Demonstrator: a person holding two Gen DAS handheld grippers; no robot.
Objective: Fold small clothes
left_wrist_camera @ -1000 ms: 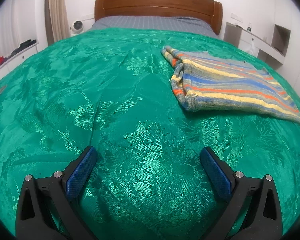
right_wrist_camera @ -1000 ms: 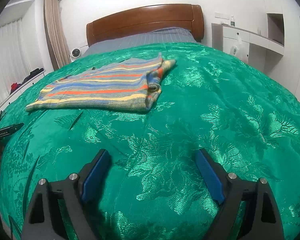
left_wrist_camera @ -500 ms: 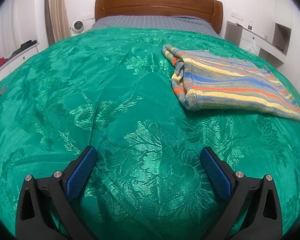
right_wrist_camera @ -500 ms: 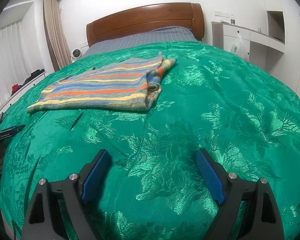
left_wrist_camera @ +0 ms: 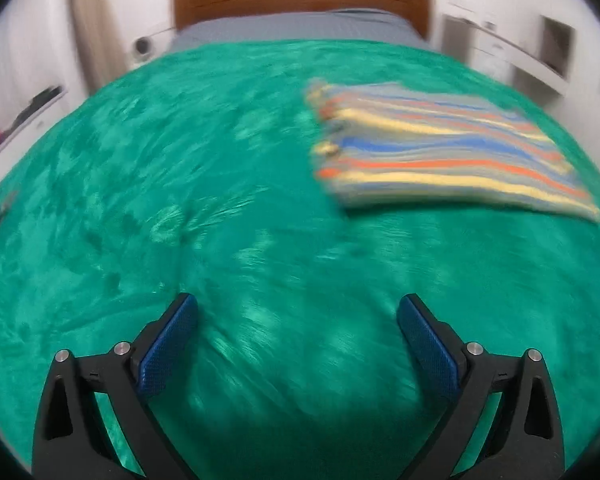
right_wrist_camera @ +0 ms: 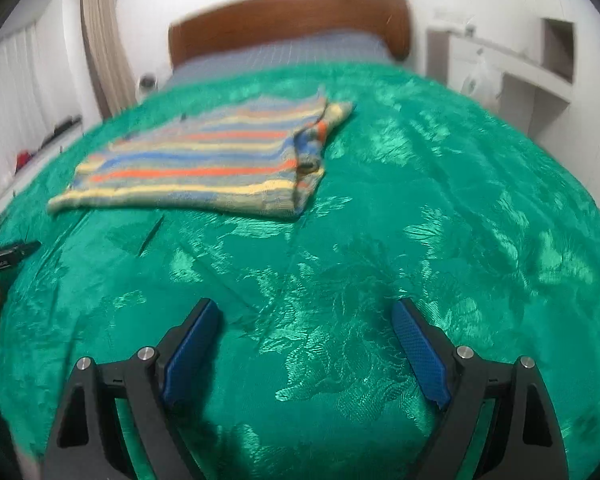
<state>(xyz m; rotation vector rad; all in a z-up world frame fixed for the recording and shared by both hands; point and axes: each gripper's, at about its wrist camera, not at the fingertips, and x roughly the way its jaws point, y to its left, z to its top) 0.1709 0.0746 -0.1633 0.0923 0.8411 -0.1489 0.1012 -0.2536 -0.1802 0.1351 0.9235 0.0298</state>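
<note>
There, the striped knit garment (right_wrist_camera: 204, 164) lies folded flat.

I am working in a home bedroom: a bed under a shiny green floral bedspread (right_wrist_camera: 420, 208), a brown wooden headboard (right_wrist_camera: 288, 20), a beige curtain (right_wrist_camera: 100, 40), white built-in shelves (right_wrist_camera: 540, 64).

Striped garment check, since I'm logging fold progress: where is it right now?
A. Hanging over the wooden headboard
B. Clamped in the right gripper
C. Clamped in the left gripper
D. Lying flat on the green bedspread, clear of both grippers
D: the striped garment lies flat on the green bedspread, while the left gripper and the right gripper both stand open with only bedspread between their pads.
</note>
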